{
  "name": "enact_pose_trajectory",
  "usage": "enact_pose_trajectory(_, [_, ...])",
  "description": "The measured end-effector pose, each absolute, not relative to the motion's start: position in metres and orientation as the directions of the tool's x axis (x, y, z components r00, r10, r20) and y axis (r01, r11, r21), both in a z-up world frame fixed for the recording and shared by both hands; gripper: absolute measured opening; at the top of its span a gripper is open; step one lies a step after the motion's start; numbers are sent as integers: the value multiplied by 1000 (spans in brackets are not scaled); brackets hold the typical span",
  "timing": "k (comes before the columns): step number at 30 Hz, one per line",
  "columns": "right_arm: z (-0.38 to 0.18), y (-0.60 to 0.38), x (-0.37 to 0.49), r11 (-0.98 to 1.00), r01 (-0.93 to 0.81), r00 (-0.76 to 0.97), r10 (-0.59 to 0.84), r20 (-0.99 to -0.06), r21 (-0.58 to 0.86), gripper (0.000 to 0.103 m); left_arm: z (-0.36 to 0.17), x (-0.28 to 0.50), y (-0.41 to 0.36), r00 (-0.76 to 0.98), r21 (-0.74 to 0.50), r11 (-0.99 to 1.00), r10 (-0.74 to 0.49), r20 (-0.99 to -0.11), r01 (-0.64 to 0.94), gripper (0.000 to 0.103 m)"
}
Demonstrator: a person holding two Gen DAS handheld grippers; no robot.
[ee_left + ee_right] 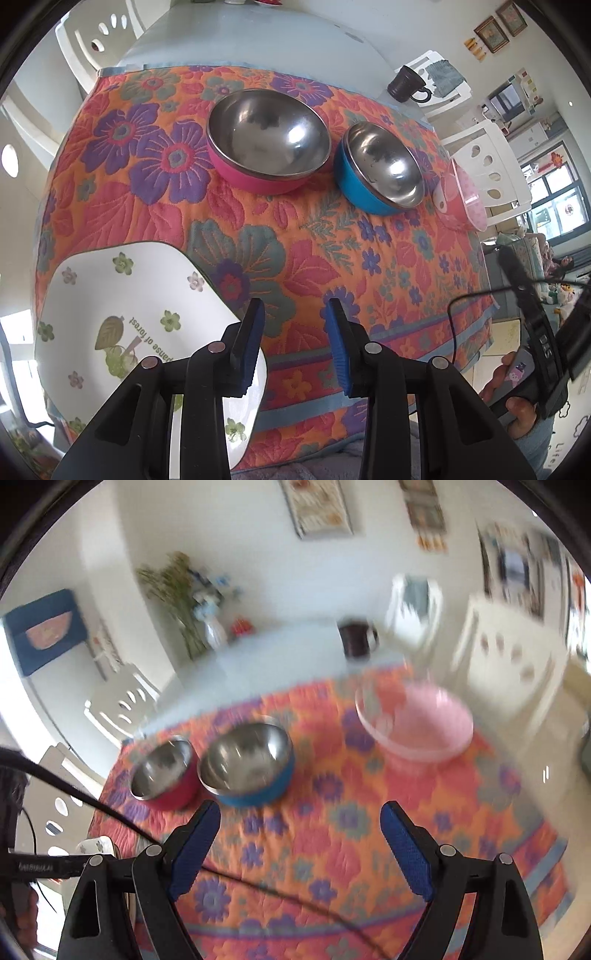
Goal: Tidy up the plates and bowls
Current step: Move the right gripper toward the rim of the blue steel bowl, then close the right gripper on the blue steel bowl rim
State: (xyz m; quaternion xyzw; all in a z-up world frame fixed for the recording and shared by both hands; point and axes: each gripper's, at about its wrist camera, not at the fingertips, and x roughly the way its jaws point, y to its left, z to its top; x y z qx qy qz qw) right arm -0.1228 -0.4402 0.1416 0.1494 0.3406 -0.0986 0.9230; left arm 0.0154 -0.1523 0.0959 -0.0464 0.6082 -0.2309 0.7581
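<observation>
A floral quilted cloth (332,258) in orange, red and purple is spread over the near part of the tabletop (258,40), whose bare pale surface is seen beyond the cloth's far edge. Near the middle of the cloth a pink bowl (267,140) with a steel inside is set upright, and just beside it, on its right in the left wrist view, a blue bowl (380,173) with a steel inside is seen; whether the two touch cannot be told. A translucent pink bowl (460,199) is placed further right, close to the cloth's right edge. A white square plate (122,314) with green flowers lies at the near left corner of the cloth and reaches over the tabletop's edge there. A dark mug (406,83) is set on the bare tabletop past the cloth.

A wide stretch of cloth between the bowls and the near edge is left free. White chairs (487,166) are ranged close along the right and far left sides.

The left gripper (295,347) is held narrowly parted above the plate's right edge; nothing is seen pressed between its blue pads. The right gripper (299,849) is held wide above the free cloth, with nothing between its fingers, and its view is blurred. A black cable (147,834) is draped across in front of it.

On the plate, the words "of forest" can be read upside down; the letters before them are partly hidden.
</observation>
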Motion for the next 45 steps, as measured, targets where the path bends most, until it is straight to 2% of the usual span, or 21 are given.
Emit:
enact_pose_trajectory(3, [150,-432,-127,961,232,802,-101,-589,152,87,93,15,-154,140,-355,886,-409,-902,299,32])
enact_pose_trajectory(7, [146,-429,-120,974,185,810,-74,-582,133,87,88,16,-156,123,-359,882,-410,-904,305,32])
enact_pose_trajectory(11, [130,-445,-104,936,201,757,38,-652,288,87,84,18,-157,108,-370,877,-418,-902,306,32])
enact_pose_trajectory(16, [106,-487,-88,770,343,729,142,-669,537,87,78,22,-152,99,-384,874,-428,-898,297,32])
enact_pose_trajectory(19, [98,-503,-79,687,378,724,198,-661,620,87,75,25,-147,100,-393,874,-435,-895,285,32])
enact_pose_trajectory(28, [88,-505,-53,720,410,676,173,-717,560,87,74,29,-130,129,-426,868,-467,-875,255,32])
enact_pose_trajectory(36, [56,-494,-19,720,395,621,249,-743,571,87,78,33,-122,148,-444,860,-487,-861,251,32])
enact_pose_trajectory(38, [45,-491,-7,724,403,594,258,-762,559,81,81,33,-120,155,-455,854,-500,-852,253,32])
enact_pose_trajectory(39, [40,-490,-3,721,406,580,271,-768,561,71,83,32,-120,161,-459,851,-506,-848,255,32])
enact_pose_trajectory(40, [34,-489,1,715,408,564,293,-772,568,55,85,31,-120,165,-462,849,-509,-845,257,32])
enact_pose_trajectory(41, [29,-488,5,709,411,550,310,-776,574,49,86,31,-120,167,-462,848,-510,-844,259,32])
enact_pose_trajectory(43, [22,-485,7,697,403,538,344,-770,593,29,88,30,-121,172,-456,851,-506,-845,261,32])
enact_pose_trajectory(45, [25,-480,5,725,390,529,328,-783,567,25,89,28,-121,173,-452,852,-503,-847,264,32])
